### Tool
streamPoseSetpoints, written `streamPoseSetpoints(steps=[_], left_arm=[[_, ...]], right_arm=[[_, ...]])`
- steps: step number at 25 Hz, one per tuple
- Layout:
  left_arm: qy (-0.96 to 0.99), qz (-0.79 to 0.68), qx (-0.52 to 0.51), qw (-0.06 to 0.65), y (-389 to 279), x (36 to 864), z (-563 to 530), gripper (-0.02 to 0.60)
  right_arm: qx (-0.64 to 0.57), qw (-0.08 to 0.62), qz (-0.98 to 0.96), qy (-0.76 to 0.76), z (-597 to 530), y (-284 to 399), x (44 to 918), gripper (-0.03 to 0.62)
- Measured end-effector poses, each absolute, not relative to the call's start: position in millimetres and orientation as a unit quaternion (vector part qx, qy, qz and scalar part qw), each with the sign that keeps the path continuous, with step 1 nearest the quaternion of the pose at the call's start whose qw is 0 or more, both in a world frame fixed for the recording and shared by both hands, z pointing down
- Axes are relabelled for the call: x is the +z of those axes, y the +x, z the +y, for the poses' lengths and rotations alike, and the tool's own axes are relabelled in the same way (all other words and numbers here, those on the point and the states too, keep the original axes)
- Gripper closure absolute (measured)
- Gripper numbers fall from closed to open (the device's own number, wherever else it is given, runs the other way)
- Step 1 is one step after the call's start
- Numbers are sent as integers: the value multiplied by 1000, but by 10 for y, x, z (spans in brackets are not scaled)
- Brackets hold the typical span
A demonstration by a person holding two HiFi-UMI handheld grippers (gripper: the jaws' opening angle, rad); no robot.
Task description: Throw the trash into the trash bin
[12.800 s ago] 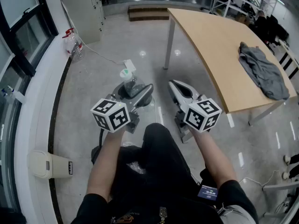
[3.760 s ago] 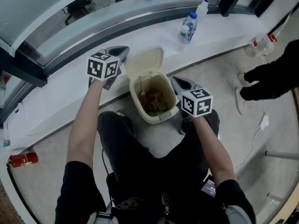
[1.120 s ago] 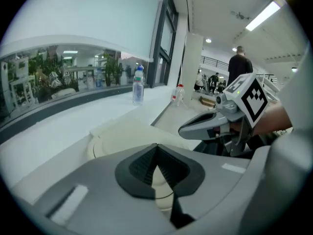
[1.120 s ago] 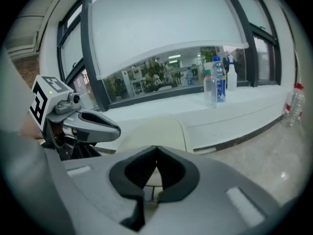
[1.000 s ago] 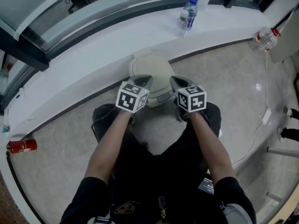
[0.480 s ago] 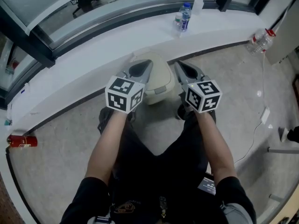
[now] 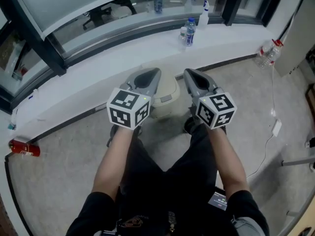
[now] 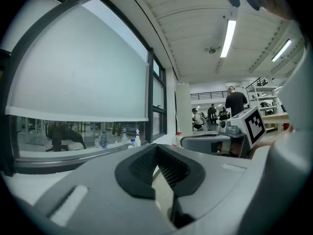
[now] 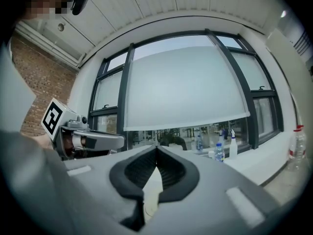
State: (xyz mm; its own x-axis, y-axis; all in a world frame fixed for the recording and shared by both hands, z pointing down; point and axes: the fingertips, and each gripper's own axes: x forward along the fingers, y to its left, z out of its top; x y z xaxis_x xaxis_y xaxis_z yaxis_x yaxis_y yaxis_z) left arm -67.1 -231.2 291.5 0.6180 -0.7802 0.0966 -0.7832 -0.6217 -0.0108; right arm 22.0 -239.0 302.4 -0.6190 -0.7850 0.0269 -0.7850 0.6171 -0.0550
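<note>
The head view looks from above the person steeply down, over the forearms (image 7: 115,156), onto the left gripper (image 7: 156,72) and right gripper (image 7: 187,72). The trash bin (image 7: 169,88) lies close beyond them, and the curved white sill (image 7: 88,77) and window (image 7: 98,1) lie farther out. The left gripper view sits just behind its own jaws, very near them, and faces about level along them toward that window, catching the right gripper at its right side. The right gripper view faces the same way from the same closeness, with the left gripper at its left side. All three views share the water bottle (image 7: 190,31) and spray bottle (image 7: 203,14) on the sill.
</note>
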Motion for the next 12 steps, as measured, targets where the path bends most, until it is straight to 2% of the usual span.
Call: streamPoseSetpoints(steps=[12], left_arm=[[899,-435,44,11,-559,2887,-1648,575]], right_arm=[[25,-10,-912,410,-1720,144,2933,591]])
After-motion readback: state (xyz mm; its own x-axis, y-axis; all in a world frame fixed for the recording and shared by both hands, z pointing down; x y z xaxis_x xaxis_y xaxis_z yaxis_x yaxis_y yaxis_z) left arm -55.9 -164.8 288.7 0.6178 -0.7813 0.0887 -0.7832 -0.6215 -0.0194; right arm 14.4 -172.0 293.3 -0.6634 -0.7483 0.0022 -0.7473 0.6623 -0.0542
